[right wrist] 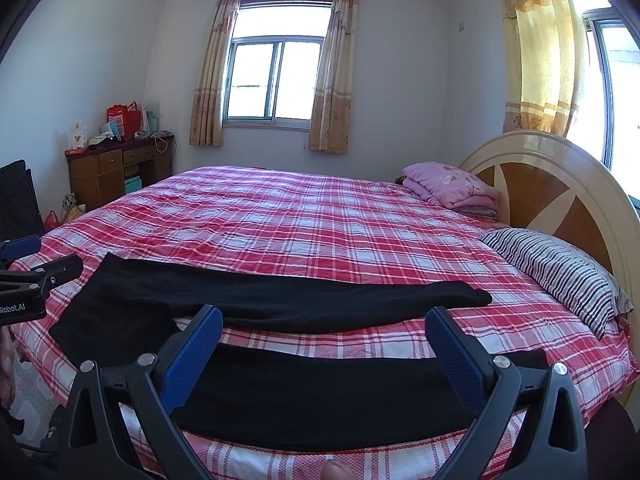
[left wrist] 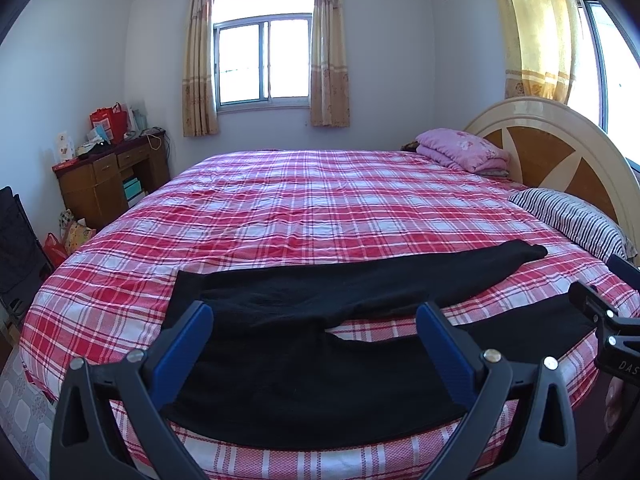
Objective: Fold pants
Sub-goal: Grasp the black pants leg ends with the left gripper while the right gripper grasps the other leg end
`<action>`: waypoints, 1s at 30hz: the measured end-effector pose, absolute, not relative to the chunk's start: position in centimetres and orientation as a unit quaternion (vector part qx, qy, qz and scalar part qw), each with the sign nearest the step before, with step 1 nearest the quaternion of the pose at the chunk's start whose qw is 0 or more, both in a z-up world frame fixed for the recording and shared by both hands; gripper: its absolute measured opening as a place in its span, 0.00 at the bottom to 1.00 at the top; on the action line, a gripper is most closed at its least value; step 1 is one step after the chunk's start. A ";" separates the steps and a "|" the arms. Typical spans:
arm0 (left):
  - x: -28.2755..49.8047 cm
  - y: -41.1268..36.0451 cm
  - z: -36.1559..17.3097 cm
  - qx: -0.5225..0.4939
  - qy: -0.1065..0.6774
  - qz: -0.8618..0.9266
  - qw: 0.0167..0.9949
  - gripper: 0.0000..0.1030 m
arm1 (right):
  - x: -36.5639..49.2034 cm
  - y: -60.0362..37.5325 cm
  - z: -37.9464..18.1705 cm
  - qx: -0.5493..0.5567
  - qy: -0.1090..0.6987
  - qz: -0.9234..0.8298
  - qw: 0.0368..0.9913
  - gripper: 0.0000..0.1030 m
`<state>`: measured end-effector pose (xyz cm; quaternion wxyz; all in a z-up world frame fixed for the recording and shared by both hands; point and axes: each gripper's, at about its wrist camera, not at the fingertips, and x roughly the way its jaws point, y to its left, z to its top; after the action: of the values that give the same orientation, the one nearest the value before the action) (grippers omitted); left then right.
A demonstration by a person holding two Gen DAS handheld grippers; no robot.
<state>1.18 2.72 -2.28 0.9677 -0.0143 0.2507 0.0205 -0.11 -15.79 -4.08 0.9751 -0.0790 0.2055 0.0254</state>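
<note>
The blue fingers [left wrist: 188, 344] of the left gripper [left wrist: 314, 342] are spread wide and hold nothing — they hang over the black pants [left wrist: 280, 320], which lie flat near the front edge of the bed [left wrist: 300, 208], legs apart and reaching to the right. The right gripper [left wrist: 600, 316] peeks in at the right edge. From the right wrist, the right gripper [right wrist: 324, 344] is wide open too and empty — over the near leg. The left gripper [right wrist: 36, 268] shows at the left. A striped pillow [right wrist: 560, 272] lies by the headboard [right wrist: 560, 184].

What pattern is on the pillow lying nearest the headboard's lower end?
Dark and white stripes on the pillow; clearest in the right wrist view.
</note>
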 end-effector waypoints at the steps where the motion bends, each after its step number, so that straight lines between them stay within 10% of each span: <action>1: 1.2 2.7 -2.3 -0.014 0.251 0.021 0.968 1.00 | 0.0 -15.8 -4.1 -0.079 0.207 0.025 0.975 0.99; 23: 17.6 19.4 -12.7 0.076 0.373 0.093 0.920 1.00 | 5.4 -18.9 -11.4 -0.028 0.304 0.049 0.951 0.99; 30: 23.1 22.6 -15.2 0.035 0.423 0.075 0.902 0.79 | 6.7 -19.6 -12.8 -0.034 0.326 0.044 0.944 0.99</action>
<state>23.13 22.58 -15.15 0.9023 0.0351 0.4231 0.0752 6.67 -19.57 -12.78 0.9436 -0.0335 0.3264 0.0436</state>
